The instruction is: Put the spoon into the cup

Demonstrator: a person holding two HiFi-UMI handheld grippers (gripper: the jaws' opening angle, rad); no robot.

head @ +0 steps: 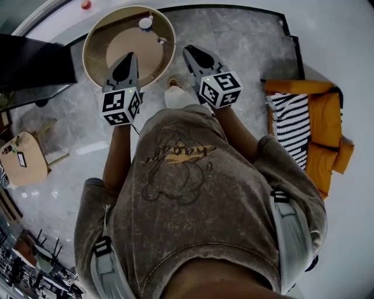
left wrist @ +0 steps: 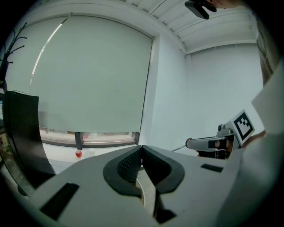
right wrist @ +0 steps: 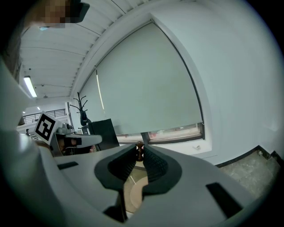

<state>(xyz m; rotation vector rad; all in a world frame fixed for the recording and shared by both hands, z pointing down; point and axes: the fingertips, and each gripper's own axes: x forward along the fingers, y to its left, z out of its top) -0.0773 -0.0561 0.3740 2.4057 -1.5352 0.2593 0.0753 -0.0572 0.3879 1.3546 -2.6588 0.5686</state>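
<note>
A round wooden table point(head: 93, 36) stands ahead of me, with a small white cup point(head: 145, 23) on its far side. My left gripper point(head: 131, 56) hangs over the table's near rim. Its jaws point(left wrist: 141, 149) meet at the tips with nothing between them. My right gripper point(head: 188, 50) is level with it, just off the table's right edge. Its pads point(right wrist: 139, 150) close on a slim brown thing at the tips, which looks like the spoon point(right wrist: 140, 152) seen end-on. In the left gripper view a thin handle point(left wrist: 179, 147) sticks out in front of the right gripper point(left wrist: 190, 142).
An orange sofa point(head: 318, 125) with a striped cushion stands at the right. A black cabinet point(head: 32, 64) is at the left and a small wooden stool point(head: 23, 159) below it. A red object point(head: 86, 4) lies beyond the table. The floor is grey stone.
</note>
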